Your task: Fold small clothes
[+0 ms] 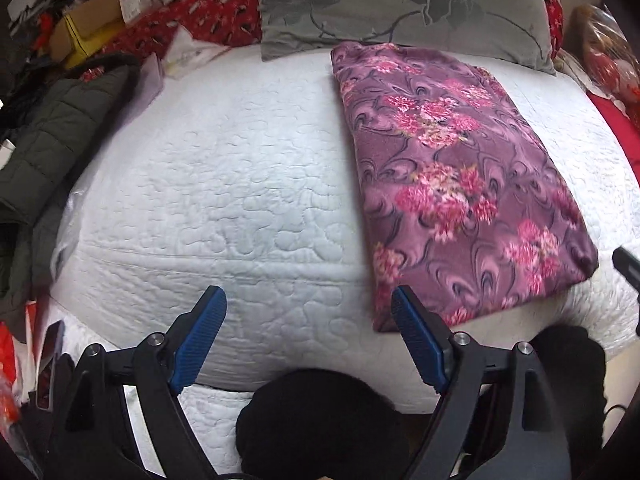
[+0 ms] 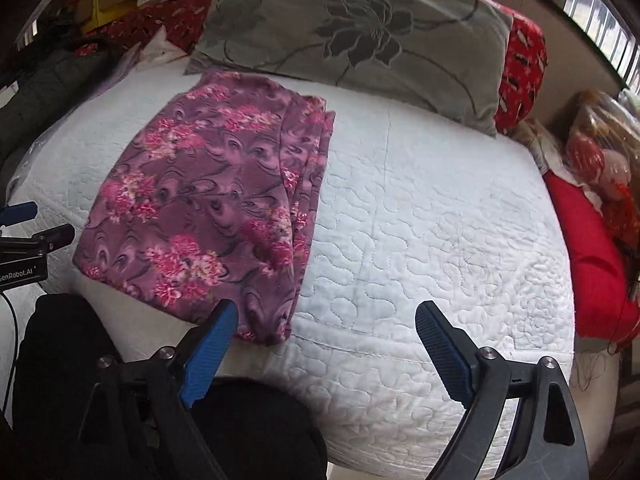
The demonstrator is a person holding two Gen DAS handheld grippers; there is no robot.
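A purple garment with pink flowers (image 1: 452,176) lies folded into a long flat rectangle on the white quilted bed (image 1: 224,168). It also shows in the right wrist view (image 2: 208,204), with stacked fold edges along its right side. My left gripper (image 1: 308,300) is open and empty, held above the bed's near edge, left of the garment's near corner. My right gripper (image 2: 326,314) is open and empty, near the garment's near right corner. The left gripper's body shows at the left edge of the right wrist view (image 2: 24,248).
A grey flowered pillow (image 1: 400,4) lies behind the garment. A dark quilted jacket (image 1: 52,136) lies off the bed's left side, with boxes and clutter (image 1: 88,24) behind it. Red cloth (image 2: 592,256) and a wrapped bundle (image 2: 608,152) lie to the right. The person's dark-clad knees (image 1: 316,420) are below the grippers.
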